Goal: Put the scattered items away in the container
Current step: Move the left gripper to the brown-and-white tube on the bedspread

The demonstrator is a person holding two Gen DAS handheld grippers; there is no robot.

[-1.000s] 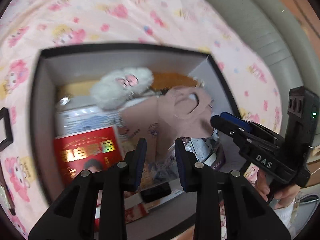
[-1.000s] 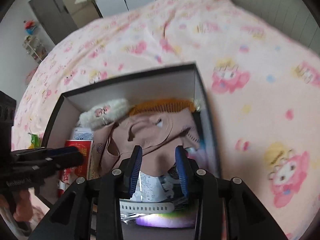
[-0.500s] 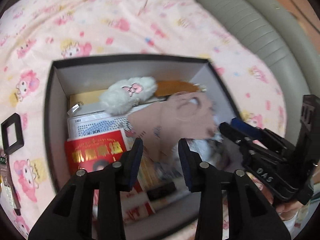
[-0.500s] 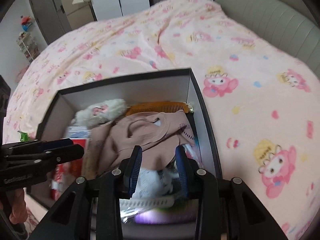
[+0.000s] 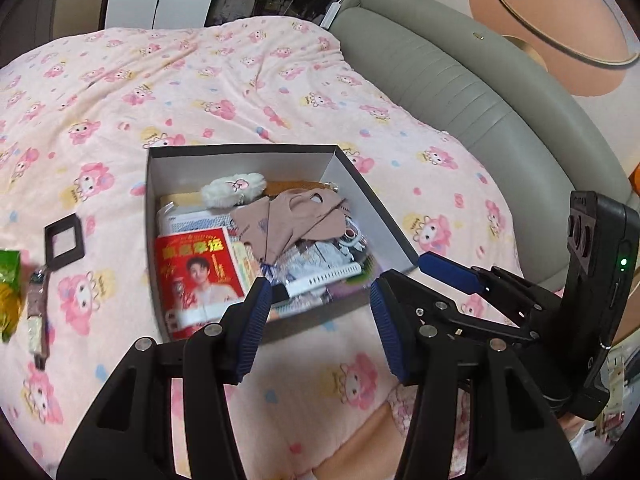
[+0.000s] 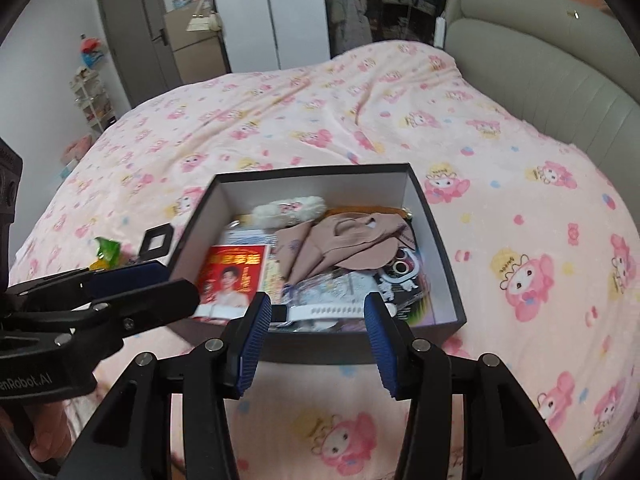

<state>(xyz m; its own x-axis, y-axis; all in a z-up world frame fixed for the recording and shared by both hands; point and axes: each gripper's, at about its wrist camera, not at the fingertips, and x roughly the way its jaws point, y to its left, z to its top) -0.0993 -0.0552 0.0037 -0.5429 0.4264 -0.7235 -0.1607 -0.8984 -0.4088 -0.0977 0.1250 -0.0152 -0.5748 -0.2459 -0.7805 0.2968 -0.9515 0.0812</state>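
We've got one box [image 5: 244,152] on the bed [image 5: 200,80], stuffed with one beige cloth [image 5: 292,220], one red booklet [image 5: 196,268] and one fluffy toy [image 5: 234,188]. Our left tool [image 5: 316,320] and right tool [image 6: 316,336] are both opening, nothing between them.

Open black box [image 5: 352,172] on bed, beige garment [image 5: 292,220] inside

Both wrist views, angled down, near the shared box [image 5: 158,216] [image 6: 434,236], edges perhaps distorted.

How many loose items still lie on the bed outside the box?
3, all left of the box: a black frame, a green packet, a keychain below them. Others may lie out of view.
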